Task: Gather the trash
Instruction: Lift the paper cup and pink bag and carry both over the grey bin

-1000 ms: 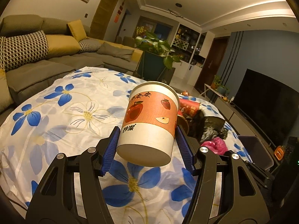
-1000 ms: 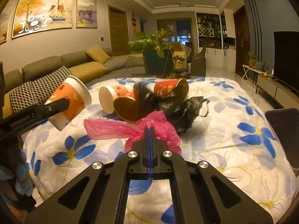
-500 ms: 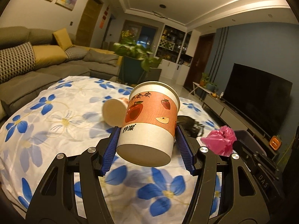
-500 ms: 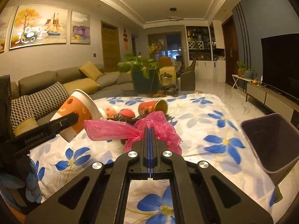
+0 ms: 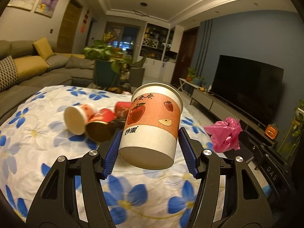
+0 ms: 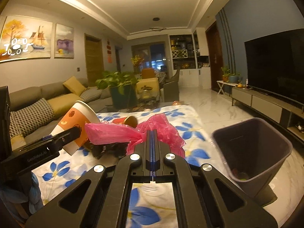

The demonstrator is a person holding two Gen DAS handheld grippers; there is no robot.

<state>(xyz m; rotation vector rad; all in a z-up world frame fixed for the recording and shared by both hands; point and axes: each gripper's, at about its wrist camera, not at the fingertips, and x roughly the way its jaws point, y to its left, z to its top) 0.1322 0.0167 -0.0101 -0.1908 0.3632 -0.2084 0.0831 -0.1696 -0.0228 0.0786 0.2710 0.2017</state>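
- My left tongs are closed on a paper cup. The blue pads press its two sides near the base, and the cup tilts with its open mouth pointing away from me.
- My right tongs are shut tight on a crumpled pink plastic bag. The bag bunches up in front of the tips, with one loose end trailing to the left.
- Both loads hang in the air above a table covered with a white cloth printed with blue flowers.
- More trash lies on the cloth beyond the cup: a white cup on its side, a red cup beside it, and something dark and crumpled that I cannot make out.
- A dark bin stands on the floor just beside the table's right edge, open at the top, with a little trash at its bottom.
- Risks as I judge them: the cup is held low and tilted, so a squeeze could crush it or a jolt could slip it out.
- The light bag could cling to the pads on release, or drift and miss the bin.
- The two tongs are near each other, so swinging both towards the bin could make them collide.
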